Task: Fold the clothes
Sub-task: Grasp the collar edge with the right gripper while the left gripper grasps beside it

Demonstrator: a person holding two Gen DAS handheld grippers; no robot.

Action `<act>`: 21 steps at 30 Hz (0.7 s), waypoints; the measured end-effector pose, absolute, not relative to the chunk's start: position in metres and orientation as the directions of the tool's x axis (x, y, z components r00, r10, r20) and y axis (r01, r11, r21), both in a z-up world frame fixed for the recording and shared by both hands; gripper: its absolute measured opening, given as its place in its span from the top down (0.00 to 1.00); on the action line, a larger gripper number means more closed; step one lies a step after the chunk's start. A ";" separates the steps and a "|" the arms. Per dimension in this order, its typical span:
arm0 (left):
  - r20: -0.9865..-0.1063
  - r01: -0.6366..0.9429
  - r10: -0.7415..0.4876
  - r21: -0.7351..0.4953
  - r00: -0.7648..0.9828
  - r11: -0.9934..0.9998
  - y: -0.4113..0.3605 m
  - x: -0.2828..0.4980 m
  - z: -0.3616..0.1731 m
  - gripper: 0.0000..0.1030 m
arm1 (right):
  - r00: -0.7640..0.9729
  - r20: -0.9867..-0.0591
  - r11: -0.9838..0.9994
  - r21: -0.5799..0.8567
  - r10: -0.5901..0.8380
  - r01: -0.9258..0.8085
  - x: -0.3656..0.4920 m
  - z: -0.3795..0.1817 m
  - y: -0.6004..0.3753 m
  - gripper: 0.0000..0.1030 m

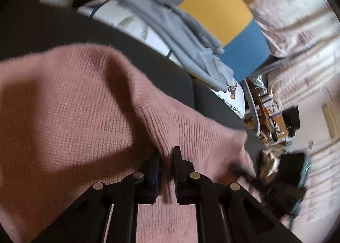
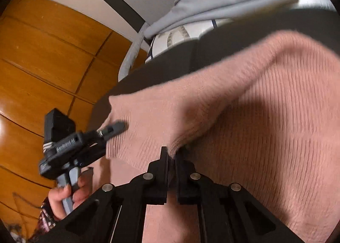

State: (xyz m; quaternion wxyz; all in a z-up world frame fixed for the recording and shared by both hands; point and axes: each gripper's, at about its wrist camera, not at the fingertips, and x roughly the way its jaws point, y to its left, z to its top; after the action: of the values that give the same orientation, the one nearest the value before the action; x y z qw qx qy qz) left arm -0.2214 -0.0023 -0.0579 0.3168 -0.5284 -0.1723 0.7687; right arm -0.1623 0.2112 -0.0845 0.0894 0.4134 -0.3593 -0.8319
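A pink knitted sweater (image 1: 70,105) lies over a dark surface (image 1: 63,28) and fills most of both wrist views. My left gripper (image 1: 166,156) is shut on a fold of the sweater near its ribbed edge. My right gripper (image 2: 171,153) is shut on another pinch of the pink sweater (image 2: 265,115). In the right wrist view the left gripper (image 2: 112,129) shows at the left, held by a hand (image 2: 63,196), with its fingers at the sweater's hem. In the left wrist view the right gripper (image 1: 246,174) appears blurred at the lower right, against the same hem.
A grey garment (image 1: 170,30) lies bunched over a white printed item (image 1: 127,24) beyond the dark surface (image 2: 161,68). Behind stand yellow, blue and grey panels (image 1: 223,9). Wooden flooring (image 2: 42,62) lies to the left, a patterned curtain (image 1: 297,20) and cluttered shelf (image 1: 269,111) to the right.
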 end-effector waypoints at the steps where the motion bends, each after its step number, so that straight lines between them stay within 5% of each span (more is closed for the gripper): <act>1: -0.709 -0.323 0.652 -0.571 -0.270 -0.755 -0.004 -0.219 -0.056 0.92 | -0.676 -0.610 -0.745 0.654 -0.414 -0.134 -0.160 -0.074 0.214 0.95; 8: -0.621 -0.264 0.700 -0.652 -0.353 -0.711 -0.027 -0.223 -0.085 0.91 | -0.667 -0.669 -0.813 0.560 -0.329 -0.161 -0.166 -0.079 0.221 0.95; 12: -0.567 -0.286 0.731 -0.680 -0.379 -0.675 -0.033 -0.218 -0.091 0.91 | -0.720 -0.608 -0.781 0.607 -0.336 -0.148 -0.157 -0.098 0.228 0.96; 15: -0.584 -0.313 0.657 -0.586 -0.476 -0.747 -0.033 -0.205 -0.068 0.90 | -0.727 -0.589 -0.758 0.635 -0.352 -0.147 -0.153 -0.101 0.234 0.96; 17: -0.586 -0.323 0.605 -0.519 -0.539 -0.791 -0.033 -0.195 -0.052 0.79 | -0.742 -0.601 -0.819 0.560 -0.296 -0.127 -0.154 -0.085 0.225 0.86; 21: -0.552 -0.376 0.606 -0.479 -0.573 -0.793 -0.013 -0.197 -0.031 0.77 | -0.774 -0.608 -0.916 0.390 -0.180 -0.093 -0.156 -0.052 0.207 0.78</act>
State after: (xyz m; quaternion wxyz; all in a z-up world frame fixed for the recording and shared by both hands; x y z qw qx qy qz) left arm -0.1965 -0.0130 -0.0311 0.2812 -0.3669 -0.1565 0.8728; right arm -0.1561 0.2072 -0.0524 0.0237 0.3356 -0.2033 -0.9195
